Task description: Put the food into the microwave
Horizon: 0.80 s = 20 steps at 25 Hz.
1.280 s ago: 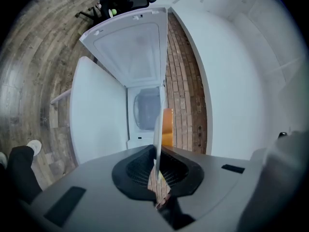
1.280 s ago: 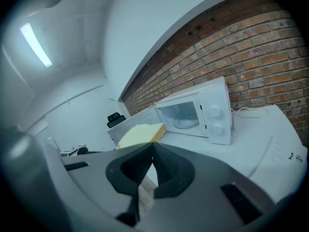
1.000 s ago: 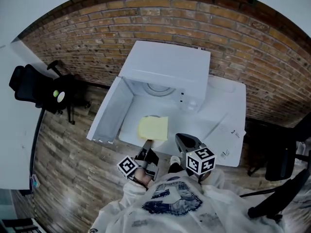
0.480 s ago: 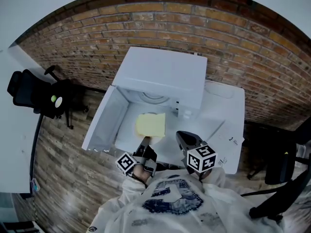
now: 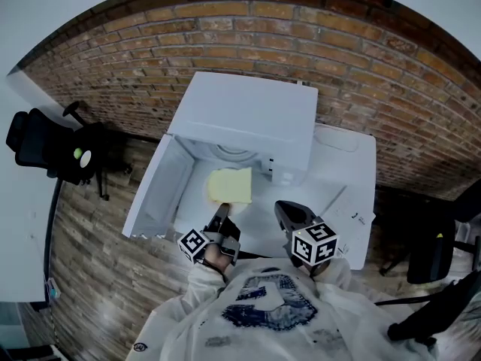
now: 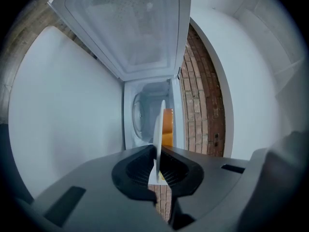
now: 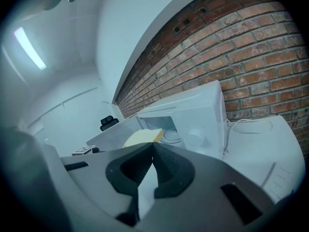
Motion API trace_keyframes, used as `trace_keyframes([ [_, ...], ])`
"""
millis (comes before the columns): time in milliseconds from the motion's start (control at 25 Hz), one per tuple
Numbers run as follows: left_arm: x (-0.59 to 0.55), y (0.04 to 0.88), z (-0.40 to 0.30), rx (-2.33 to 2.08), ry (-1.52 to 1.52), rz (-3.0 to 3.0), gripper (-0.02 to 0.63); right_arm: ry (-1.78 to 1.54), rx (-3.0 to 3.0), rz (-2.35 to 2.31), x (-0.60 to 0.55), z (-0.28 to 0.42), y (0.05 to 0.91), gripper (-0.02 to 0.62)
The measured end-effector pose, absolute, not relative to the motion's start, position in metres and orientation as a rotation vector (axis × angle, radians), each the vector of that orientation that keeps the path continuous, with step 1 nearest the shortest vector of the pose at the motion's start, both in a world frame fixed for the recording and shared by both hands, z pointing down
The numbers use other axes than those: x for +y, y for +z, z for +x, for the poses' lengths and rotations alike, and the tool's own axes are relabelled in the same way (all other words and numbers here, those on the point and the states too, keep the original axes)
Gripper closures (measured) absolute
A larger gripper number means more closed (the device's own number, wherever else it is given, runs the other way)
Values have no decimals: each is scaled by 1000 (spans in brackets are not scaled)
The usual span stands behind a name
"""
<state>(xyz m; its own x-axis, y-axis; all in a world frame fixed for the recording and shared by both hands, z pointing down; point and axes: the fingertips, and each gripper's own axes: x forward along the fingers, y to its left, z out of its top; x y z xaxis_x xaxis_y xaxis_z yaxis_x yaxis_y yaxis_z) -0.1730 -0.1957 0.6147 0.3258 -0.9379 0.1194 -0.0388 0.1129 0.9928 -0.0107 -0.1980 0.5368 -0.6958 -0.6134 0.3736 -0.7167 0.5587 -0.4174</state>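
The white microwave (image 5: 255, 115) stands on a white table (image 5: 349, 179) with its door (image 5: 154, 194) swung open to the left. My left gripper (image 5: 223, 213) is shut on the near edge of a thin white plate (image 6: 157, 124) that carries flat yellow food (image 5: 230, 184). The plate sits at the mouth of the cavity. In the left gripper view the plate shows edge-on between the jaws of the left gripper (image 6: 158, 151), with the food (image 6: 167, 127) and the turntable (image 6: 139, 120) beyond. My right gripper (image 5: 289, 213) hovers just right of the plate, shut and empty. From the right gripper (image 7: 153, 146) view, the microwave (image 7: 193, 112) and food (image 7: 142, 137) lie ahead.
A brick wall (image 5: 376, 66) runs behind the microwave. A cable (image 5: 338, 143) lies on the table behind it. A black office chair (image 5: 34, 138) stands on the wooden floor (image 5: 90, 262) at left, another dark chair (image 5: 432, 254) at right.
The left gripper has carried the plate forward, from in front of the open door to the cavity mouth. The right gripper has barely shifted.
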Motion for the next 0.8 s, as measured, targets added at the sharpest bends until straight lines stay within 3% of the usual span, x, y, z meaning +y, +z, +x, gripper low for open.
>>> trace_keyframes([
  [800,-246,650,-186,-1063,-802,1250,580,814,-2569,1073,-224,-43,549,581],
])
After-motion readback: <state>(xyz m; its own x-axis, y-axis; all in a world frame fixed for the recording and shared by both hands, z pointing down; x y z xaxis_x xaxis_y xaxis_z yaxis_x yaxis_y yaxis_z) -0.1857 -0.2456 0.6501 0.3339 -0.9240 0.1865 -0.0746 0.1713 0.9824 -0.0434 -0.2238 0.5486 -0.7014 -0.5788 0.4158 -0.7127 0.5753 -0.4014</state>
